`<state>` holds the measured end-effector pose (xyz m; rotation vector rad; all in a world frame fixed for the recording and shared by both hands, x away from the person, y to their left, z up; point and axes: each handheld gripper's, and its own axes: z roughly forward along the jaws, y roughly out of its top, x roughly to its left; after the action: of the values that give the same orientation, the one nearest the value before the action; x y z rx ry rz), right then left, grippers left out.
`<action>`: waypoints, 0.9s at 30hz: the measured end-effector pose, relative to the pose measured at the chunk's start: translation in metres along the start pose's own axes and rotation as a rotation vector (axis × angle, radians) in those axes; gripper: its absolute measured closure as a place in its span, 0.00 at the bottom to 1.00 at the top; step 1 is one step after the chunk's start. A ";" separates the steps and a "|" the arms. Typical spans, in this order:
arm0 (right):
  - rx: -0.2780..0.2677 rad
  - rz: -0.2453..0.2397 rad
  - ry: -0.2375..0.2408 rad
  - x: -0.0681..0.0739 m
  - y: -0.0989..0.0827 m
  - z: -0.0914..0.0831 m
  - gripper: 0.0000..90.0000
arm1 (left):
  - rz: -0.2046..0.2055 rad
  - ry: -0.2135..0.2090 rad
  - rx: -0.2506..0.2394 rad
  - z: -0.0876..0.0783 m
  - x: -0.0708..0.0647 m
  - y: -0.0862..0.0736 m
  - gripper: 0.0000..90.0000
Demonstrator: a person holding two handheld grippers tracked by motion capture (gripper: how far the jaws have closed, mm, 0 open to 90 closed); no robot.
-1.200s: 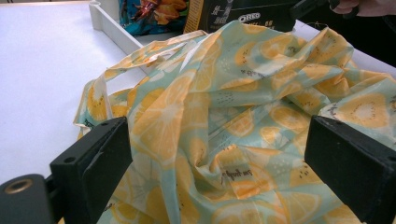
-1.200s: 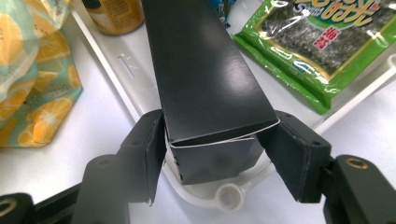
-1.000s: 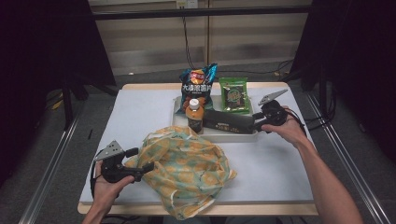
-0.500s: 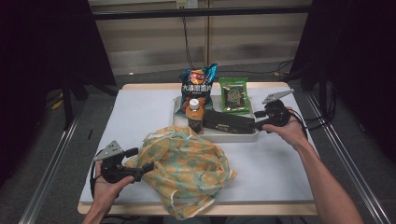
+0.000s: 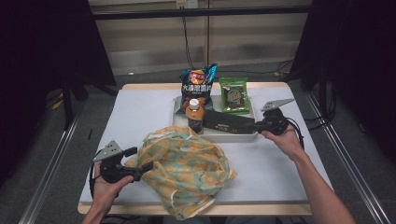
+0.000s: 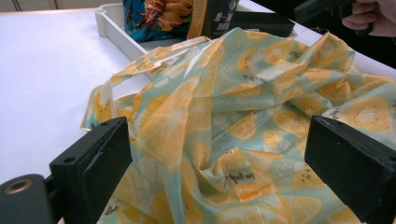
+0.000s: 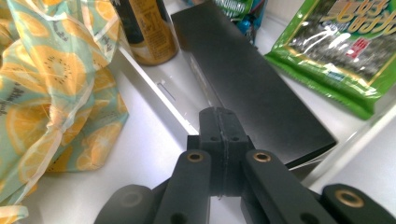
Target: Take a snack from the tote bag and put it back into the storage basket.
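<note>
Where visible: one bag [image 5: 187, 172], two grippers

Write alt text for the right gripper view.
The right gripper, jaws shut with nothing between them, points at a black box lying in a white tray. A green snack packet lies beyond it, a bottle and a lemon-print bag to the left.

Blue chip bag [image 5: 198, 84] upper centre standing in the white tray [image 5: 224, 136], green seaweed packet [image 5: 234, 94] right of it, capped drink bottle [image 5: 194, 115] in front.
</note>
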<state>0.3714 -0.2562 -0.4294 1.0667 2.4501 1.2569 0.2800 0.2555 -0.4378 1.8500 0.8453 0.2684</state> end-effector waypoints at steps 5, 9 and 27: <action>0.012 0.016 0.008 -0.002 -0.006 0.007 1.00 | 0.002 0.002 0.001 0.000 0.000 0.000 0.07; 0.040 0.016 -0.010 -0.005 -0.006 0.011 1.00 | -0.002 0.004 0.002 0.001 0.001 0.000 0.07; 0.038 0.085 -0.075 -0.022 -0.003 0.017 1.00 | 0.000 0.008 -0.004 0.001 -0.001 0.002 0.07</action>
<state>0.3940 -0.2612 -0.4455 1.2174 2.4051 1.1757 0.2802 0.2540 -0.4364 1.8464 0.8493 0.2778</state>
